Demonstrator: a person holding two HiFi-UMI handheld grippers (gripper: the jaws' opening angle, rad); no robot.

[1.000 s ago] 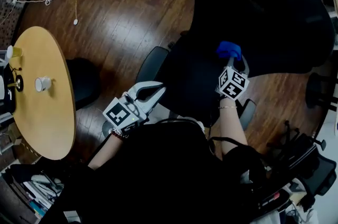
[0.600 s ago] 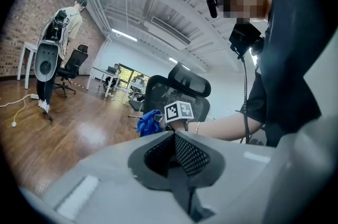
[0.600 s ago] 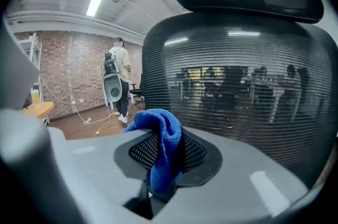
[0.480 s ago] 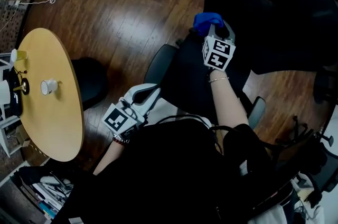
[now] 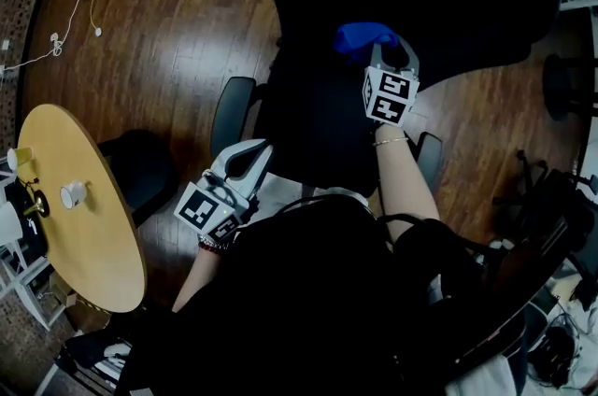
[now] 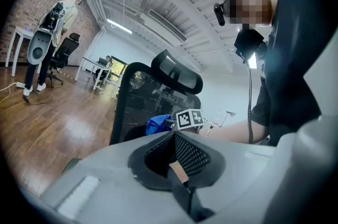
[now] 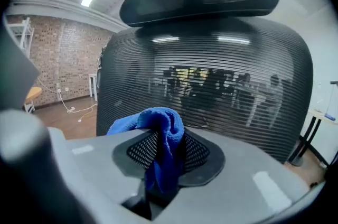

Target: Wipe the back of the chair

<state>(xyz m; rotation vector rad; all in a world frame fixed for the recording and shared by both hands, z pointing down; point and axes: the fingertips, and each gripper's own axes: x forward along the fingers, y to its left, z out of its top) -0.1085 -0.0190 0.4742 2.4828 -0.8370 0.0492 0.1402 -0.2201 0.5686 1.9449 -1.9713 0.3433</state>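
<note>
Wooden floor (image 5: 168, 30); black ribbed-mesh chair back (image 7: 211, 96); blue cloth (image 7: 165, 136).

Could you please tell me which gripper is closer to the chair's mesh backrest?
Right. The right gripper, holding the blue cloth, is just in front of the backrest. The left gripper is down beside the person's body, well short of it.

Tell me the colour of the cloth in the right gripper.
Blue cloth, clearest in the right gripper view.
</note>
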